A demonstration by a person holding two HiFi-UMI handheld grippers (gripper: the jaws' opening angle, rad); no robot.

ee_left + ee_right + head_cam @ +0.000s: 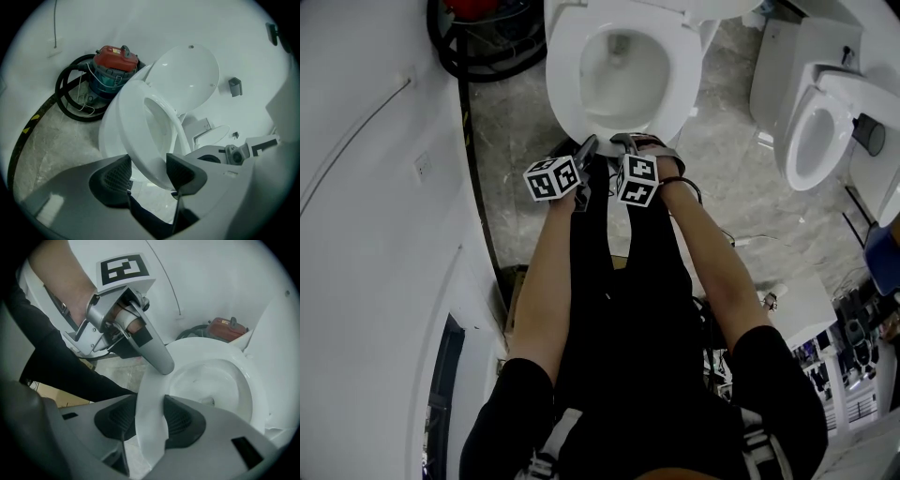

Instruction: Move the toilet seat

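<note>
The white toilet seat [675, 84] lies down on the bowl at the top middle of the head view, and both grippers meet at its front edge. My right gripper [150, 420] is shut on the seat's front rim [152, 399], with a pad on each face. My left gripper [149, 171] straddles the seat ring [136, 126] just to the left, and its pads stand slightly apart from the seat. In the right gripper view one left finger [154, 352] rests over the rim. The lid [187, 75] stands raised behind. In the head view the left gripper [587, 148] and right gripper [626, 142] sit side by side.
A red-topped vacuum cleaner [115, 61] with a coiled black hose stands against the curved white wall [356, 187], left of the toilet. A second toilet [816, 122] stands at the right. Grey marbled floor [731, 178] lies between them. The person's dark-trousered legs are below the grippers.
</note>
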